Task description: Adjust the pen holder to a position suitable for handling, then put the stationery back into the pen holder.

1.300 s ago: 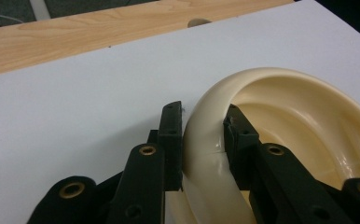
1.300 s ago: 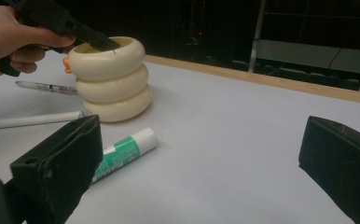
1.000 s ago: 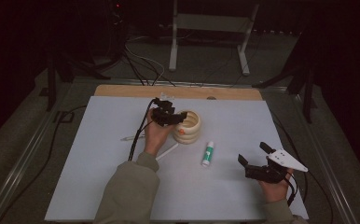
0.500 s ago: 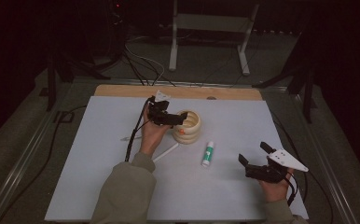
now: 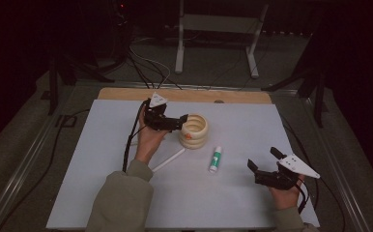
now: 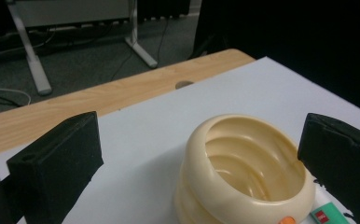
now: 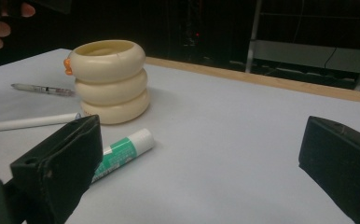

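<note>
- Your left gripper [image 5: 182, 121] hovers at the left rim of the cream ribbed three-ring plastic cup [image 5: 194, 130], which stands upright near the middle of the white table mat [image 5: 102, 193].
- Its jaws have just been opening and now stand wide apart, holding nothing; in the left gripper view the cup [image 6: 243, 172] sits between them, untouched.
- Your right gripper [image 5: 264, 162] waits near the mat's right front corner, jaws spread wide and empty.
- A green-and-white glue stick [image 5: 216, 159] lies just right of the cup, between it and your right gripper.
- A white stick-shaped pen [image 5: 167, 161] lies in front of the cup, beside your left wrist.
</note>
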Demonstrator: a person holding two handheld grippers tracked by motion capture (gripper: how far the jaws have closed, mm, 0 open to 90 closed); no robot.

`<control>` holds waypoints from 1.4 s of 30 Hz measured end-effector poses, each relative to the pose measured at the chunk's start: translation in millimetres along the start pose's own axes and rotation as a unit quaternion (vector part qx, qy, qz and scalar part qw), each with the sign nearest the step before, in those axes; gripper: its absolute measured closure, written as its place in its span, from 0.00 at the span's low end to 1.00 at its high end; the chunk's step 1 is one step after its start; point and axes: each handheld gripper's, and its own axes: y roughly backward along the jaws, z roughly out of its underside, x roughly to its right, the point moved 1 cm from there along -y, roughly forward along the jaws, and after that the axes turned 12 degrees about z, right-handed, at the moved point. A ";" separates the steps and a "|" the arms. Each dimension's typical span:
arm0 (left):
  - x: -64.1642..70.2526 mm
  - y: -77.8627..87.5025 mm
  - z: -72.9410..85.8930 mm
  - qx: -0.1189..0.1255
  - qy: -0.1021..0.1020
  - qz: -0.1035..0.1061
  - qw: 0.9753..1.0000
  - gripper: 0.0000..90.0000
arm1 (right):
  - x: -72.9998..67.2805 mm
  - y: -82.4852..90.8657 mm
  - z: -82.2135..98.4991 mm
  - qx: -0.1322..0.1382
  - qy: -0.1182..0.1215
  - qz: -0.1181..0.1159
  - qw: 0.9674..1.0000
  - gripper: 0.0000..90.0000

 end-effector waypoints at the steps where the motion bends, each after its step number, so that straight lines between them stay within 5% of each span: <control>1: -1.1 1.7 0.3 0.003 -0.003 0.003 1.000 0.00 | 0.1 0.0 0.0 0.000 0.000 0.000 1.000 0.00; 6: -3.2 9.9 2.8 0.001 -0.024 -0.009 1.000 0.00 | 0.5 0.3 0.2 0.000 -0.002 0.000 1.000 0.00; 12: -5.5 21.0 3.9 -0.009 -0.006 -0.010 1.000 0.00 | 0.6 0.1 0.4 0.000 -0.001 -0.001 1.000 0.00; 42: -32.4 70.0 13.0 -0.045 -0.018 -0.053 0.997 0.00 | 1.4 0.4 1.1 -0.002 -0.004 0.002 1.000 0.00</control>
